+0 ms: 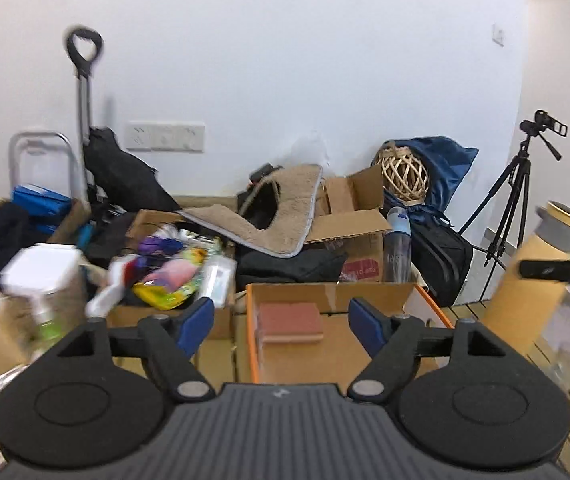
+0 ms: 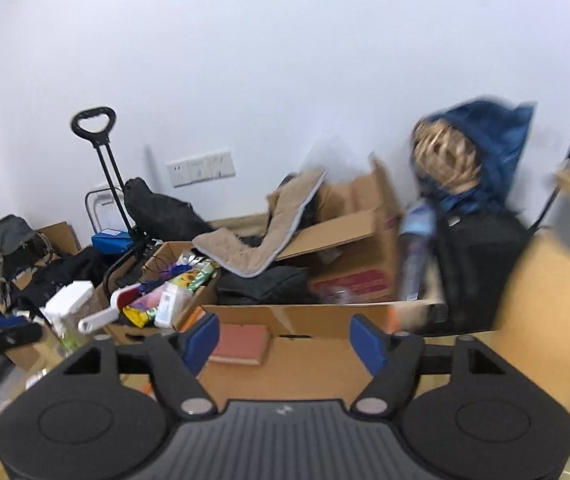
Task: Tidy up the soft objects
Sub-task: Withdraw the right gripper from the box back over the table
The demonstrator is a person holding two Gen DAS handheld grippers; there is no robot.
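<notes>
— Left gripper (image 1: 281, 326)? Held above the orange-edged cardboard box (image 1: 249, 332), jaws spread wide, nothing between the blue pads (image 1: 195, 326).

— And the task's soft thing? Reddish-brown sponge (image 1: 290, 323), lying flat inside that box, against its left wall, well clear of the pads.

— Right gripper (image 2: 284, 342)? Same story: jaws wide apart, gripping nothing, pointed over the same box. Sponge (image 2: 239, 344) seen just past the left blue pad (image 2: 201, 340), not touching it.

— Behind the box? Clutter all along the white wall. Beige fluffy mat (image 1: 281, 216) draped over an open carton (image 1: 359, 220), black fabric beneath. Woven rattan ball (image 1: 404, 178) against a blue cushion (image 1: 443, 164). Clear water bottle (image 1: 398, 246) upright just beside the carton.

— Off to the left? Box of mixed colourful packets (image 1: 177, 272), blurred. Trolley handle (image 1: 84, 50) standing tall by the wall.

— Far right? Tripod (image 1: 513, 200) with camera on top.
</notes>
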